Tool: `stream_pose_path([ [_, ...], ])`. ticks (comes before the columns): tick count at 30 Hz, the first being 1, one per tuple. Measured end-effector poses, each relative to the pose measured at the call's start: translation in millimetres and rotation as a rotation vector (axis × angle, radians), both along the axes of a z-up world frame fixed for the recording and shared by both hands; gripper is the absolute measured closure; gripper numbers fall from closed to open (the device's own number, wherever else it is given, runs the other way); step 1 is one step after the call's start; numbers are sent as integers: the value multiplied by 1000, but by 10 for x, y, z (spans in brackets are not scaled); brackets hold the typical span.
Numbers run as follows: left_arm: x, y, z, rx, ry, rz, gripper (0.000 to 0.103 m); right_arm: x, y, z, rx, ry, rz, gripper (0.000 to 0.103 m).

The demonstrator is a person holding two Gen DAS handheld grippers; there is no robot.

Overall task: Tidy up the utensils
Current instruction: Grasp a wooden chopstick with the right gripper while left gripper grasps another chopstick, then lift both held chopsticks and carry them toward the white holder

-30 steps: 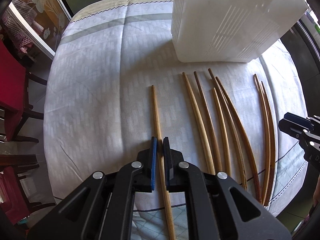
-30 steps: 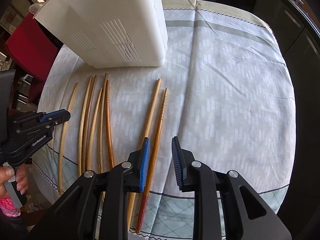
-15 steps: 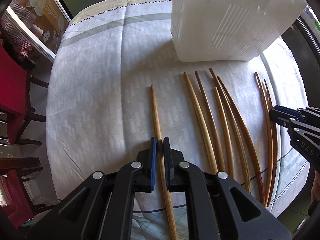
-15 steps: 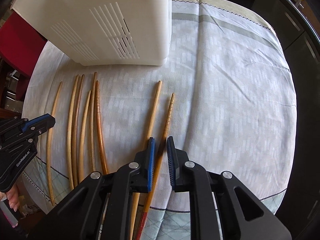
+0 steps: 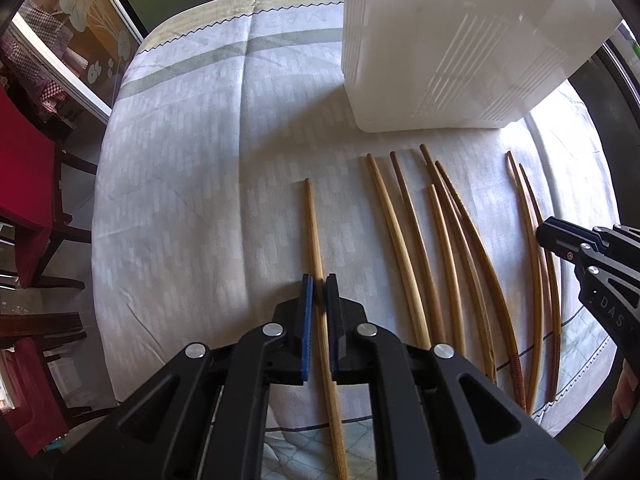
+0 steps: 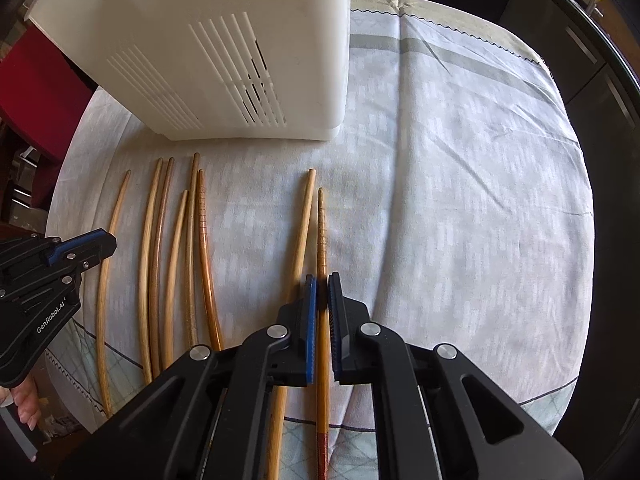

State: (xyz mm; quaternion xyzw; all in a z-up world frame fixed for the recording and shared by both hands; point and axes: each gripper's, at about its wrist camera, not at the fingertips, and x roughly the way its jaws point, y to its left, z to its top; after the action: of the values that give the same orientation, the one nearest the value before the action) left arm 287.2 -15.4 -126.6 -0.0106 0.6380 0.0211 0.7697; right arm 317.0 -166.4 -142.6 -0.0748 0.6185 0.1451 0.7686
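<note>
Both tools (image 5: 320,280) (image 6: 322,280) now chopstick-clamped (image 6: 321,224).

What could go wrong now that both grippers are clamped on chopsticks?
1. The right gripper pinches the grooved chopstick right beside a plain neighbour; lifting may drag that one along.
2. The left gripper holds its chopstick near mid-length, so it may pivot.
3. The white holder stands close ahead; a raised tip could hit its wall.

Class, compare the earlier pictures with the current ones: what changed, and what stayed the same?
The right tongs moved forward and closed on the ridged chopstick. The left tongs stayed shut on the leftmost chopstick. The other chopsticks and the white container did not move.
</note>
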Motion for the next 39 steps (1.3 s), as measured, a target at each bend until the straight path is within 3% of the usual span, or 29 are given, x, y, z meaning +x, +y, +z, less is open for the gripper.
stream_pose_path([
  [5, -66, 80, 120, -28, -46, 0, 97, -80, -235, 357, 57, -60, -2, 96],
  [15, -527, 186, 823, -84, -269, -23, 97, -529, -621, 1083, 193, -253, -12, 96],
  [27, -1218, 150, 1405, -89, -482, -71, 97, -1195, -877, 1362, 282, -496, -29, 96],
  [33, -1387, 89, 1451, -68, -517, -101, 97, -1588, -1022, 1374, 317, -644, -79, 96],
  [39, -1491, 73, 1494, -89, -533, -104, 97, -1872, -1150, 1365, 341, -731, -150, 96],
])
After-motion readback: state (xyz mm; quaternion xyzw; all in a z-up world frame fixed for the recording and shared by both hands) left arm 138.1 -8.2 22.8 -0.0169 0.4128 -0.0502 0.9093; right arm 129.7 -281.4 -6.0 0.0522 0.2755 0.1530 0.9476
